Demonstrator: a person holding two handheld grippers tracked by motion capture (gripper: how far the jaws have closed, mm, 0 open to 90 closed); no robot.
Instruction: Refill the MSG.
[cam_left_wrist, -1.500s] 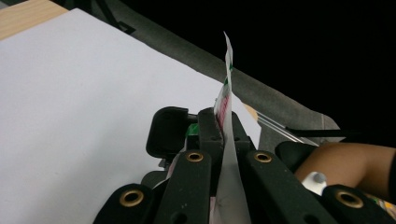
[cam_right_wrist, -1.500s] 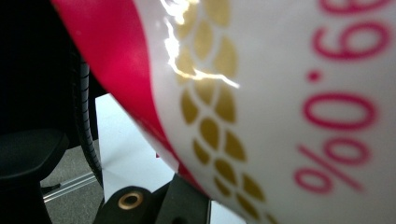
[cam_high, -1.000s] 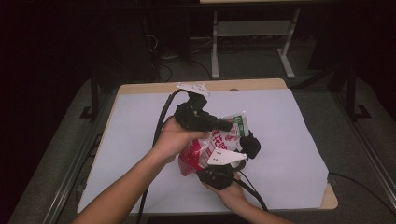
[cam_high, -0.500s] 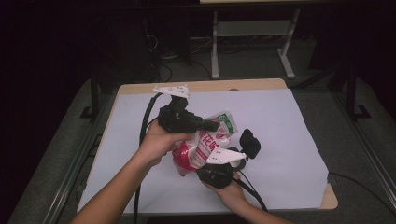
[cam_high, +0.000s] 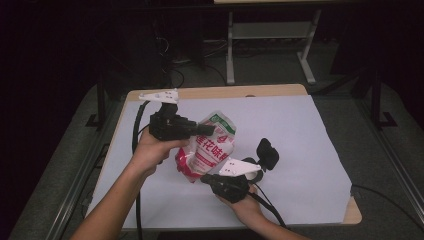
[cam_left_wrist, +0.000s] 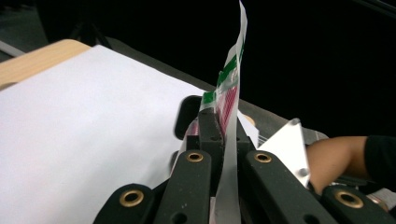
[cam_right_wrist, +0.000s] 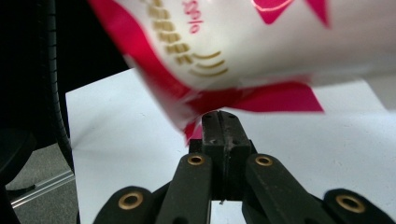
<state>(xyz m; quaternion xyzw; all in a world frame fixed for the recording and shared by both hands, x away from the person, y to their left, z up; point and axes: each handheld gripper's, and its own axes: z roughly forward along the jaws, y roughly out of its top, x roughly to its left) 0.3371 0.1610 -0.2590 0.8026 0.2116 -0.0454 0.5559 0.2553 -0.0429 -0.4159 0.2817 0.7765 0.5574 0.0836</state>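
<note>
Red-and-white plastic was what both tools were clamped on: the snack pouch (cam_high: 209, 147) was held up off the white worktop (cam_high: 300, 130), tilted, its green-banded top toward the far edge. The left hand-held gripper (cam_high: 206, 129) was seen clenched on the pouch's upper left edge, the thin film pinched flat between the jaws in the left gripper view. The right hand-held gripper (cam_high: 206, 178) was closed on the lower red corner, with the pouch rising just above its jaws.
</note>
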